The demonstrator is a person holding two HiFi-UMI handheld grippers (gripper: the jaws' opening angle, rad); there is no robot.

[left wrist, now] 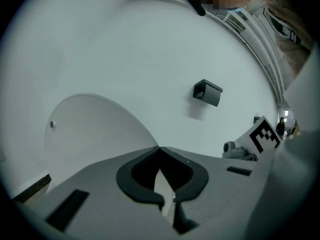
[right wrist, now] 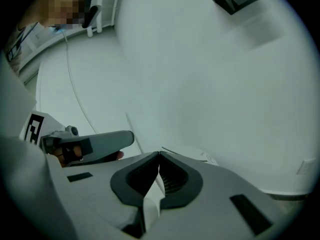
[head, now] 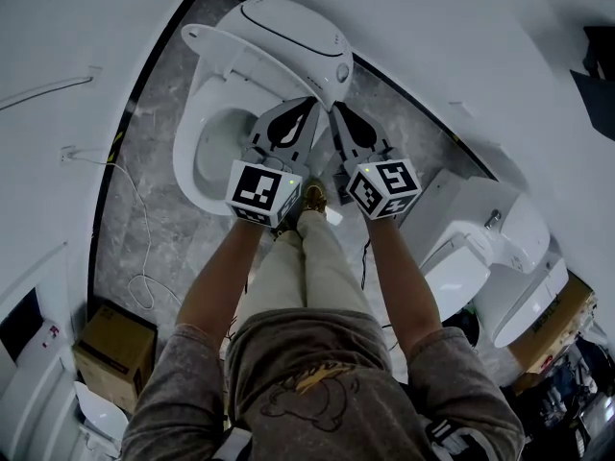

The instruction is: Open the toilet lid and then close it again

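- The raised toilet lid (head: 288,27) stands at upper middle, right ahead of your left claw (head: 309,104) and right claw (head: 336,108), blocking a forward push.
- Left of them, the bowl (head: 216,152) lies open.
- A second toilet (head: 490,248) crowds the frame's right.
- A cable (head: 145,229) and a cardboard box (head: 115,349) lie on the floor, lower left.

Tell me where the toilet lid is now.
Head view, top centre: the toilet lid stands raised behind the open bowl, just beyond the left gripper.
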